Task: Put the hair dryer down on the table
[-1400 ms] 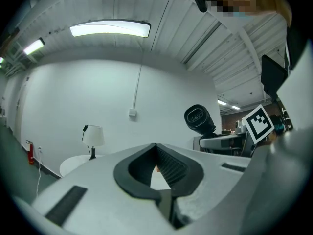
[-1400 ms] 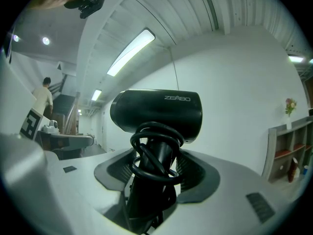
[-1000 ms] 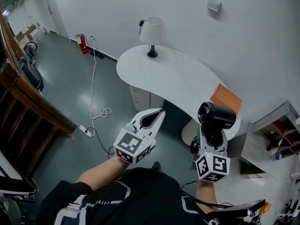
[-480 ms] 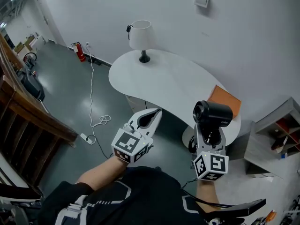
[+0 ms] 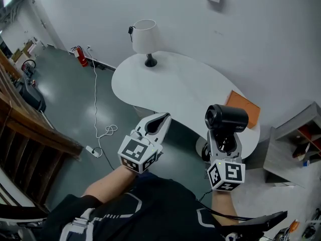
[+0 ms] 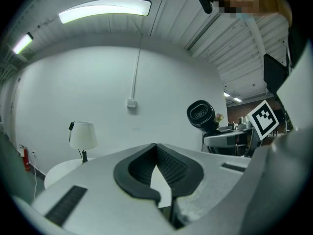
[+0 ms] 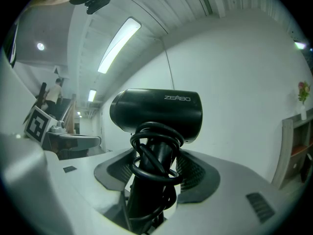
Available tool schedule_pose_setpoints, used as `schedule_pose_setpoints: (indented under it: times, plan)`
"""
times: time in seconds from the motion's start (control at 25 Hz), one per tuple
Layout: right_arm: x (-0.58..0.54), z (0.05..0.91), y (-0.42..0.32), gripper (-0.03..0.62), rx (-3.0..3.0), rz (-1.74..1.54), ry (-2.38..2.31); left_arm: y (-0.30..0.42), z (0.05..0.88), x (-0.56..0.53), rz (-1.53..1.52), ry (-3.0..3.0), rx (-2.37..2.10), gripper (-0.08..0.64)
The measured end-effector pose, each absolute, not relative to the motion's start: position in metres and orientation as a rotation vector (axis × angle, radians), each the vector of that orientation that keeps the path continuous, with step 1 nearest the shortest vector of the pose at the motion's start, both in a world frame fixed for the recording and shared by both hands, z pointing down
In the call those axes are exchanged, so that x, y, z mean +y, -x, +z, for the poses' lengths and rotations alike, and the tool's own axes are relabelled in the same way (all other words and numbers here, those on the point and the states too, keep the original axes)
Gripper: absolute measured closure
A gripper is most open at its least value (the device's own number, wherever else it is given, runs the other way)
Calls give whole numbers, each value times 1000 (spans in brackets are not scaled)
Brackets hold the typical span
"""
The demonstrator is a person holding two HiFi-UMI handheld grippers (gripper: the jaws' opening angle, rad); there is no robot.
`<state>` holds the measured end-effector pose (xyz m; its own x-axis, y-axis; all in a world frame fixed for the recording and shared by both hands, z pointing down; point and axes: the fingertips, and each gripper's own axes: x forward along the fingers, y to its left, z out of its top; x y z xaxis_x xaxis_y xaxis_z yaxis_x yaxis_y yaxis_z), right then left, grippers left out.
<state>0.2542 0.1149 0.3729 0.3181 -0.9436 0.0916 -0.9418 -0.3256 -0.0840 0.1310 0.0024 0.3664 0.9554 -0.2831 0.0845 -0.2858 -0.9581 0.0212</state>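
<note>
Lamp (image 5: 145, 36), orange pad (image 5: 243, 109) on table (image 5: 185, 89)

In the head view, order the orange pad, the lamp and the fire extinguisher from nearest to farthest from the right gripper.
1. orange pad: right end of the table.
2. lamp: far left end.
3. fire extinguisher: far left, past the table.

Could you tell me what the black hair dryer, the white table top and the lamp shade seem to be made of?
Black hair dryer: probably matte plastic; smooth body, soft sheen, printed lettering. Its wound cord looks rubbery. White curved table top: smooth, perhaps painted or laminated board; can't tell which. White lamp shade: fabric or paper, unclear.
</note>
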Motion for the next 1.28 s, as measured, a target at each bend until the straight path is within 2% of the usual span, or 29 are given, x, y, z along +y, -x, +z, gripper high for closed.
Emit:
schedule_pose_setpoints:
  times: [0.52, 1.28]
  plan:
    - [15, 373, -253, 324, 1751, -194, 2620, -136, 367, -105, 104, -3086, -329, 554]
    - [-106, 388, -225, 324, 1658, -358, 2706, -106, 385, -222, 66, -3006, -172, 555]
